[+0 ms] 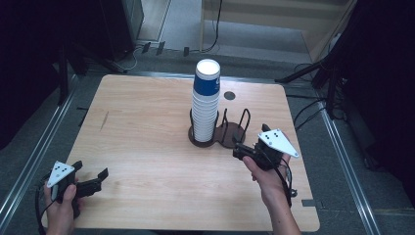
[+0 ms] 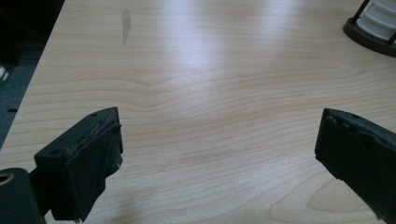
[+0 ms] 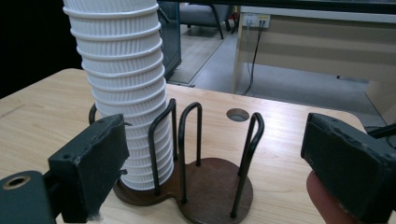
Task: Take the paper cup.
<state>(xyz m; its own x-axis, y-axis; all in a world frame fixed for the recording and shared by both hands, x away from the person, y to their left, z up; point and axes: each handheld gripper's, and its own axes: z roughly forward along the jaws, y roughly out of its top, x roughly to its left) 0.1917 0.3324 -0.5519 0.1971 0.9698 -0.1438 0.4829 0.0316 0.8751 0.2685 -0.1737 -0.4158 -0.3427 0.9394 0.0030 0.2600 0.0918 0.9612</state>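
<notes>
Both pairs of fingers stand apart with nothing between them: the right gripper [image 1: 244,149] hovers just beside the cup holder [image 1: 230,134] with its jaws spread wide and bare, and the left gripper [image 1: 90,178] sits well apart at the near left corner of the table [image 1: 147,122], its jaws likewise wide over bare wood. A tall stack of paper cups [image 1: 205,105], white-ribbed with a blue one on top, stands upright in the left ring of the holder; the right ring, framed by thin black wire loops, is empty. From the right gripper view the stack [image 3: 123,88] rises past the left finger [image 3: 88,163] while the wire loops [image 3: 187,140] stand dead ahead. The work in hand looks like taking a cup off that stack, and the stack's height is the chief risk: a sideways nudge low down from the left finger could tilt it out of its ring or topple it across the table. A finger could also snag on a wire loop and drag the whole holder along, since the left gripper is too far off to steady the base. Gripping too low may lift several nested cups at once.
</notes>
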